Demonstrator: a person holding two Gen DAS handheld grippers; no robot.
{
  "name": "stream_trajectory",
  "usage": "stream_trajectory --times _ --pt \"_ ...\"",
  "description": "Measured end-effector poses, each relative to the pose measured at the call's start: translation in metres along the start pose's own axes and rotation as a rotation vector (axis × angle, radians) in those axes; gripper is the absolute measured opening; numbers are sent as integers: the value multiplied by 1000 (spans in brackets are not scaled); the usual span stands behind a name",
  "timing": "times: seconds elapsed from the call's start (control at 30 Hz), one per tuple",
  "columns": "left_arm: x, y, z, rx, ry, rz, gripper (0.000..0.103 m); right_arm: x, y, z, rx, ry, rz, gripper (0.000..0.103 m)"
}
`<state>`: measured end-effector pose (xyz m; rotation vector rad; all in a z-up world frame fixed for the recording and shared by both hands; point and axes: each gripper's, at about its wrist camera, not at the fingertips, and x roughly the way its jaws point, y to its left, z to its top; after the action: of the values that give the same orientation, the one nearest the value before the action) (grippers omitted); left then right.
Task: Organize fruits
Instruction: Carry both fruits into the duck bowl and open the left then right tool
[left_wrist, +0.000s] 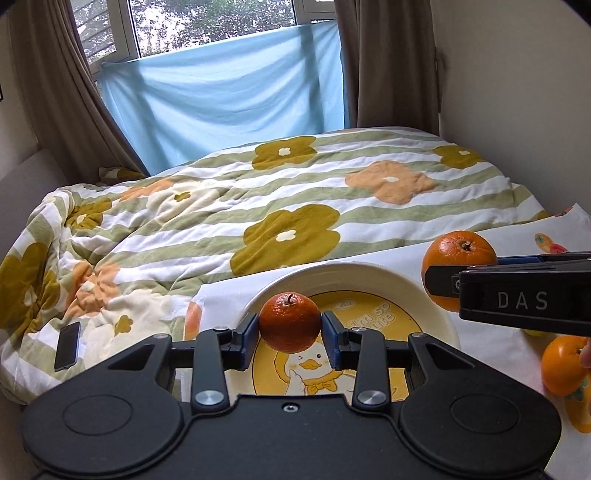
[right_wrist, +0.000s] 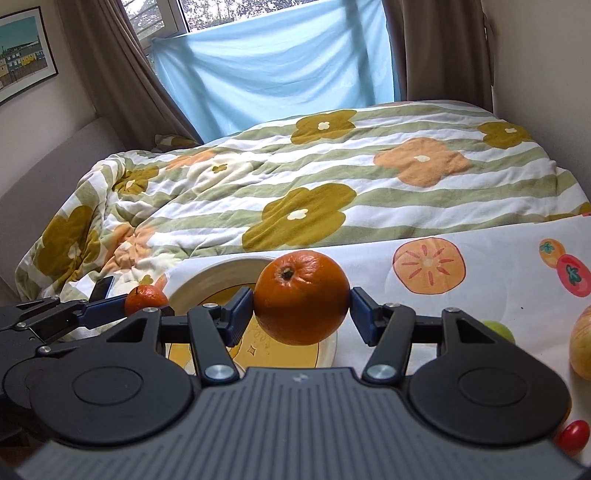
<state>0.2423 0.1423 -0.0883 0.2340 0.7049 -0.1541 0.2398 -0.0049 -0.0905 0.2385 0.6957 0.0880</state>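
Only the right wrist view shows a small red cherry tomato (right_wrist: 573, 437). Leftmost, the left gripper (left_wrist: 290, 328) clamps a small dark-orange tangerine (left_wrist: 290, 322) above the cream duck-print plate (left_wrist: 424, 295); the right gripper (right_wrist: 302, 304) grips a larger round orange (right_wrist: 302, 297) over the plate's right rim.

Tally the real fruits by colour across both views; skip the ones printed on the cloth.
Orange: 3 (tangerine in the left gripper, big orange in the right gripper, loose orange)
Green: 1 (green fruit, partly hidden)
Red: 1 (small red fruit)
Pale yellow: 1 (pale fruit)
Total: 6
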Motion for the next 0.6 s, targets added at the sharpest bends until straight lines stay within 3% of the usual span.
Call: stream_trajectory --times 0.3,0.5,0.53,0.6 --pt "59 2 0 63 44 -36 41 39 -1 -1 1 51 -40 72" --pt "77 1 2 86 73 -53 42 48 -3 2 -11 65 -46 72" --pt "79 1 2 86 80 -61 45 49 -2 2 -16 65 -45 72" --pt "76 4 2 77 73 -63 74 50 -1 4 -24 68 -43 72"
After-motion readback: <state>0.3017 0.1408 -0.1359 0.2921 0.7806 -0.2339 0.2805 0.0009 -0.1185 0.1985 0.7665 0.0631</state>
